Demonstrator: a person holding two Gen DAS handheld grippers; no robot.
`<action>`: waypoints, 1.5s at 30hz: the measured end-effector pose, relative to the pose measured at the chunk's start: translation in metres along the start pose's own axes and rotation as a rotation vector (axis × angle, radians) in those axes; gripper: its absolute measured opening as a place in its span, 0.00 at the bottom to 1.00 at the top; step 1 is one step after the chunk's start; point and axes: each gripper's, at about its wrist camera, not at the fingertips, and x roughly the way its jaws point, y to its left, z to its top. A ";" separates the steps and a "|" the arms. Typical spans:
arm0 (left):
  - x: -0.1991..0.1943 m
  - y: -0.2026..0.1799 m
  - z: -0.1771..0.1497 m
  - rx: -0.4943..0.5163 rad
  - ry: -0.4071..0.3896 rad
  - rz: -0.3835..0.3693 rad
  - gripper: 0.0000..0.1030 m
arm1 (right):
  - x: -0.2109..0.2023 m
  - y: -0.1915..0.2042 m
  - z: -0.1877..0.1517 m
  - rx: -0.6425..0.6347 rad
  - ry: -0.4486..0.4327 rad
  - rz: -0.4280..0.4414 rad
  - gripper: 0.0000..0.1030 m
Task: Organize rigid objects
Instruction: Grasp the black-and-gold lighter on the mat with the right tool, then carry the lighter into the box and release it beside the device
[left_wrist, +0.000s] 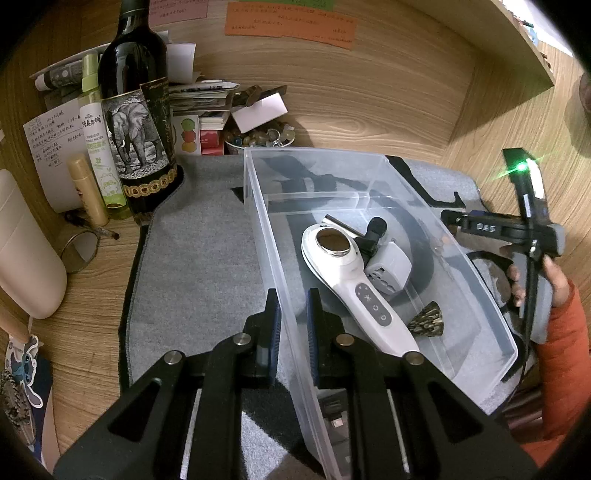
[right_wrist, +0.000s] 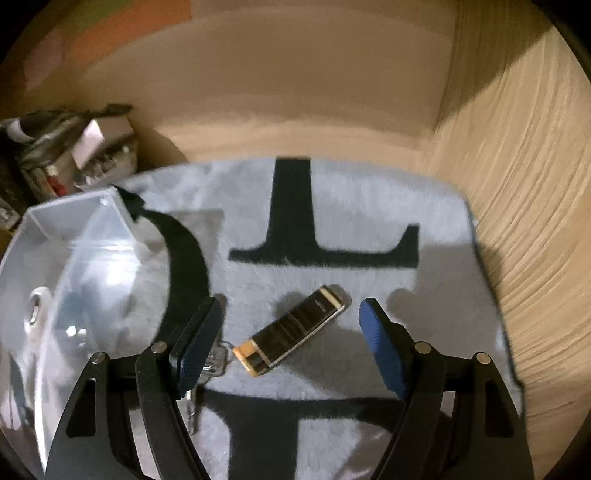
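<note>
Left tool (left_wrist: 291, 325): clenched on the near left wall of the clear plastic bin (left_wrist: 258, 229), one blue pad outside the wall, the other inside
Right tool (right_wrist: 291, 343): released, blue pads spread wide above the mat, nothing between them pressed; the view is blurred
Person: a hand (left_wrist: 535, 280) in an orange sleeve grips the right tool's handle at the right edge of the left wrist view
Bin contents: a white handheld device (left_wrist: 354, 291) with a round metal head lies along the floor; a grey plug adapter (left_wrist: 388, 273) just beside it; a small black clip piece (left_wrist: 373, 232) behind; a brown patterned cone (left_wrist: 428, 321) near the device's handle
Black and gold bar (right_wrist: 291, 332): lies slanted on the grey mat (right_wrist: 369, 206), outside the bin, in the gap ahead of the right tool's pads, touching neither
Metal ring (right_wrist: 214, 360): beside the bar's near end, partly hidden by the left pad
Counter (left_wrist: 369, 110): wooden, carrying a dark wine bottle (left_wrist: 136, 122), a green spray bottle (left_wrist: 96, 136) and papers at the back left
</note>
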 end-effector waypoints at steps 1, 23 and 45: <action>0.000 0.000 0.000 0.000 0.000 0.000 0.11 | 0.003 -0.001 -0.001 0.005 0.008 -0.008 0.70; 0.000 0.000 0.000 0.000 -0.001 0.000 0.11 | -0.008 -0.020 -0.024 -0.005 0.001 0.008 0.21; 0.000 0.000 0.000 0.001 0.004 0.005 0.11 | -0.109 0.076 -0.014 -0.266 -0.272 0.210 0.21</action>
